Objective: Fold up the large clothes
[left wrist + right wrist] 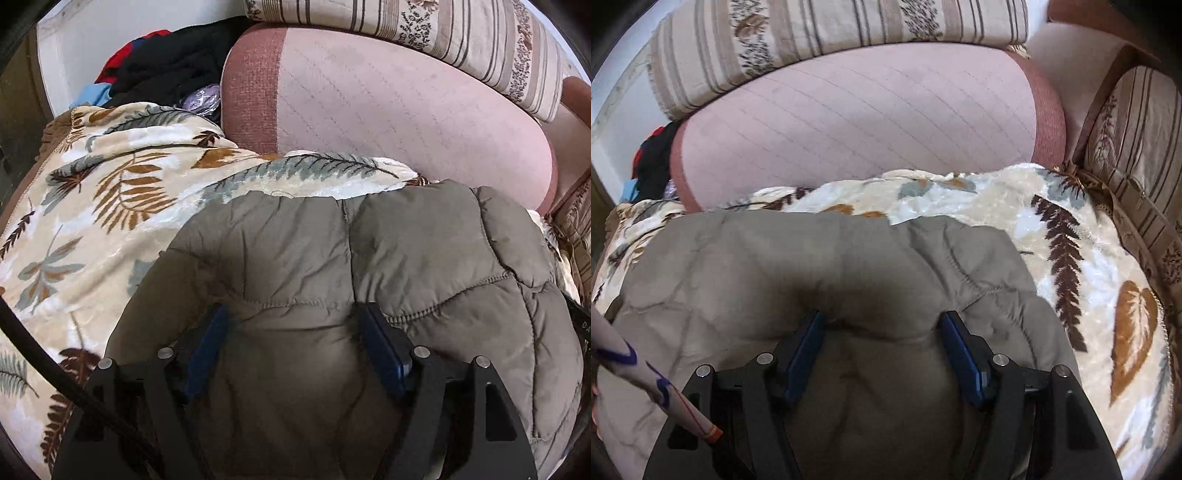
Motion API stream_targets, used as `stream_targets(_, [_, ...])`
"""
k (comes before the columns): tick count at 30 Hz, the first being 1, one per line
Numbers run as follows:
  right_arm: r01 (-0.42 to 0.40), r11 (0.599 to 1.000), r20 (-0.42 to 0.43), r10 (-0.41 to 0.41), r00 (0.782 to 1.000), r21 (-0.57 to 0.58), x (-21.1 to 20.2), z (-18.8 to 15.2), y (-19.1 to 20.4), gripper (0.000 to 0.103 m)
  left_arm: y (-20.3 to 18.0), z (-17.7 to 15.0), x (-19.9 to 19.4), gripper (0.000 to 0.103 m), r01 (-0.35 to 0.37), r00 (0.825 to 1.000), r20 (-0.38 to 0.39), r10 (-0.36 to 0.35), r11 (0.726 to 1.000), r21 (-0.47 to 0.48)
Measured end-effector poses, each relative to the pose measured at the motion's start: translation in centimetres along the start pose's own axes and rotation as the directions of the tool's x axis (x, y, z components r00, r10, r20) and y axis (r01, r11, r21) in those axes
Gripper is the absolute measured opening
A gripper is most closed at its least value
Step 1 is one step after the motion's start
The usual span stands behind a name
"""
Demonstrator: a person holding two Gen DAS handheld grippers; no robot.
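Clothes heap: far left in the left wrist view there's a pile of dark and red clothes point(162, 62) stuffed in the corner behind the blanket, by the end of the pink cushion.
Blanket: cream fleece blanket point(92, 206) with fern and leaf prints, spread over the seat, and everything else sits on it.
Jacket: the olive-grey quilted puffer jacket point(369, 258) lies bunched on the blanket, right under both tools, its far edge close to the pink cushion.
Left gripper: the left gripper point(293, 317) has its blue pads standing wide. Jacket fabric sits between them, but the pads don't look like they're pinching it, so not holding anything as far as I can see.
Pink cushion: big quilted pink cushion point(388, 110) with a reddish end, lying behind the blanket, with a striped floral cushion point(443, 33) stacked on top.
Right gripper: same deal, the right gripper point(882, 321) is spread wide over a puffy fold of the jacket point(775, 266), pads apart, no grip.
Sleeve: patterned sleeve point(646, 384) pokes in at the lower left of the right wrist view.
Side cushion: striped brownish side cushion point(1137, 147) at the far right, beside the blanket point(1089, 258).
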State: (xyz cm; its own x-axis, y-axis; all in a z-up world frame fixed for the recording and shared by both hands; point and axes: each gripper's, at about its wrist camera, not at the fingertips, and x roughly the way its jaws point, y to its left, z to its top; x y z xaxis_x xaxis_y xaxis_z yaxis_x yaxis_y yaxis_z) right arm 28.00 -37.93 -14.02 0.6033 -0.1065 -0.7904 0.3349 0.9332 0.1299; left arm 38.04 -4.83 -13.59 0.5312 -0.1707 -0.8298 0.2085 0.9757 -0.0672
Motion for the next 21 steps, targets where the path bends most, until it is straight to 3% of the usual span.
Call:
stream_targets(6, [0.028, 0.999, -0.024, -0.028, 0.999, 0.017, 0.8, 0.8, -0.3, 0.078, 0.2, 0.7, -0.2, 0.076, -0.017, 0.999, -0.037, 0.017, 1.000, -0.011])
stream_targets(9, [0.060, 0.998, 0.032, -0.059, 0.998, -0.021, -2.1, 0.6, 0.6, 0.078, 0.3, 0.0, -3.2, 0.076, -0.008, 1.000, -0.012, 0.008, 1.000, -0.020])
stream_targets(15, [-0.012, 0.995, 0.145, 0.027, 0.989, -0.104, -8.8, -3.1, 2.9, 0.078, -1.1, -3.6, -8.1, 0.078, 0.016, 0.997, 0.070, -0.020, 0.998, 0.059])
stream_targets(21, [0.003, 0.995, 0.121, 0.009, 0.993, -0.101, -6.5, -5.9, 3.2, 0.081, -2.2, -6.1, -6.4, 0.084, -0.023, 0.995, 0.097, 0.015, 0.997, 0.075])
